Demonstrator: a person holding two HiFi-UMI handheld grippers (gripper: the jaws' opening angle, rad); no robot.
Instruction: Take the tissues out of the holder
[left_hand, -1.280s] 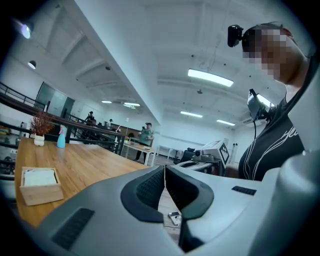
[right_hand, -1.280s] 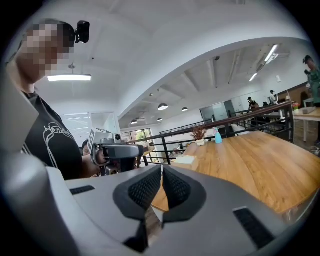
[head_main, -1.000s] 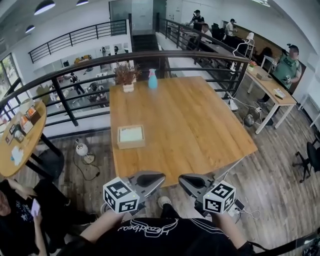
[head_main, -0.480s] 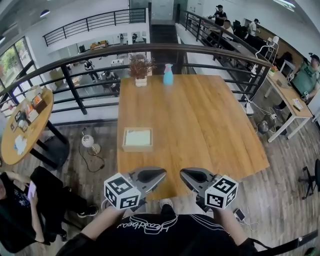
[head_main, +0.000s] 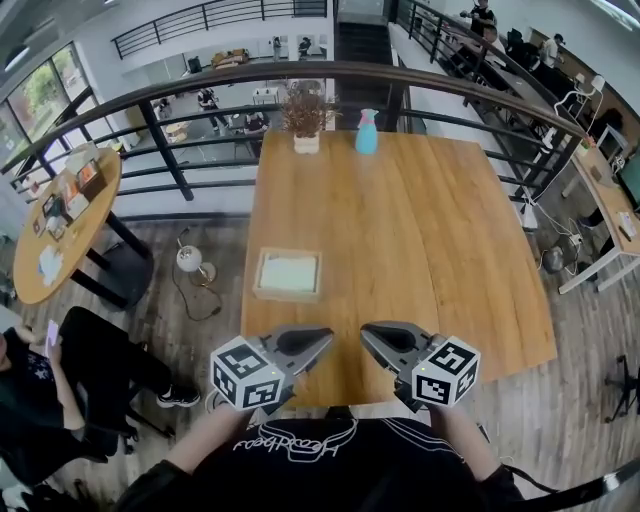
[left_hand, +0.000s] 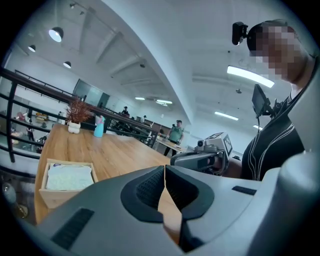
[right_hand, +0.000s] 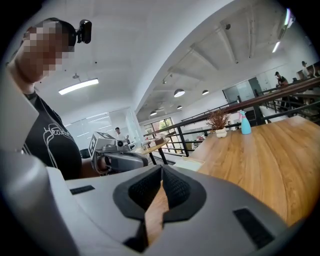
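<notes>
A flat wooden tissue holder (head_main: 288, 275) with white tissues (head_main: 289, 271) in it lies on the left half of the wooden table (head_main: 420, 230). The left gripper view shows the holder (left_hand: 64, 181) at lower left. My left gripper (head_main: 326, 341) hovers over the table's near edge, jaws shut and empty, short of the holder. My right gripper (head_main: 367, 334) is beside it, also shut with nothing between the jaws. The two tips point toward each other. Each gripper view shows its own shut tips, left gripper (left_hand: 164, 167) and right gripper (right_hand: 161, 167), with the other gripper behind.
A small potted plant (head_main: 305, 118) and a blue spray bottle (head_main: 367, 132) stand at the table's far edge by a black railing (head_main: 180, 90). A round table (head_main: 65, 225) stands left, with a seated person (head_main: 40, 380) near it. More desks and people are at far right.
The head view has shifted, so the table and holder now sit further right and lower in view. Both grippers stay shut at the near edge, in the same pose.
</notes>
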